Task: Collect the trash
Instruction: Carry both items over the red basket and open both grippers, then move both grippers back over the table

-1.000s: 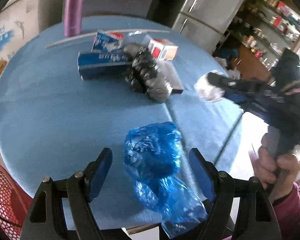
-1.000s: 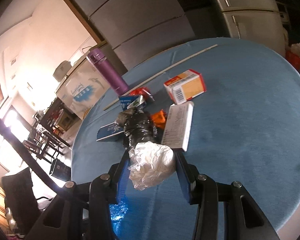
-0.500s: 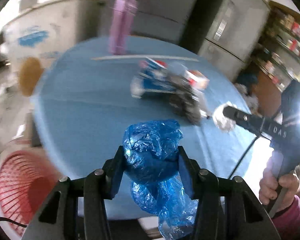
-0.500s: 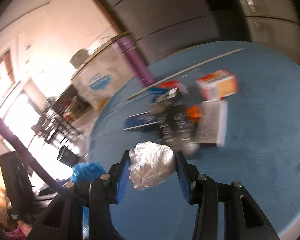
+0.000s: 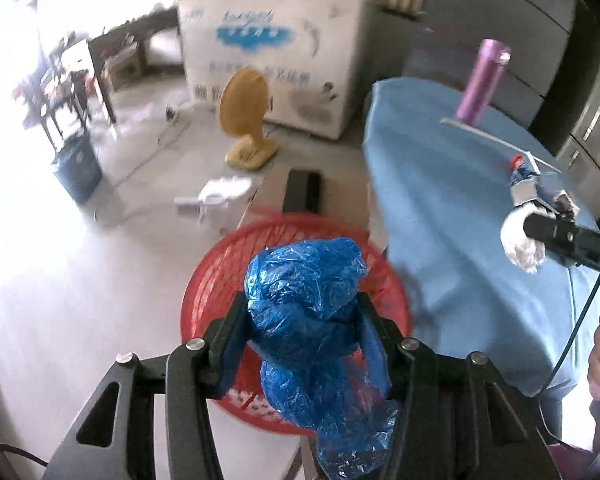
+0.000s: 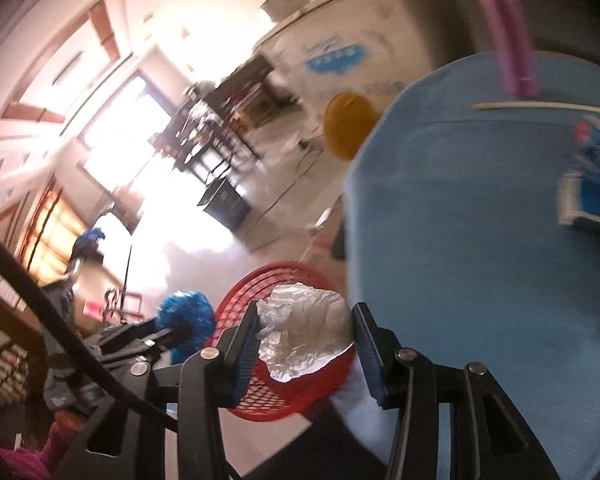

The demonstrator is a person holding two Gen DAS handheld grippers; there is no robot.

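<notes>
Blue plastic bag (image 5: 304, 304): crumpled, clamped between the fingers of the left gripper (image 5: 302, 320), held over the red mesh basket (image 5: 212, 280) on the floor left of the table (image 5: 460, 208). White crumpled wad (image 6: 304, 332): pinched in the right gripper (image 6: 306, 340), near the basket's right rim. Purple bottle (image 5: 482, 80): upright, far edge of table. Blue carton (image 6: 596, 184): lying on the table's right side.
</notes>
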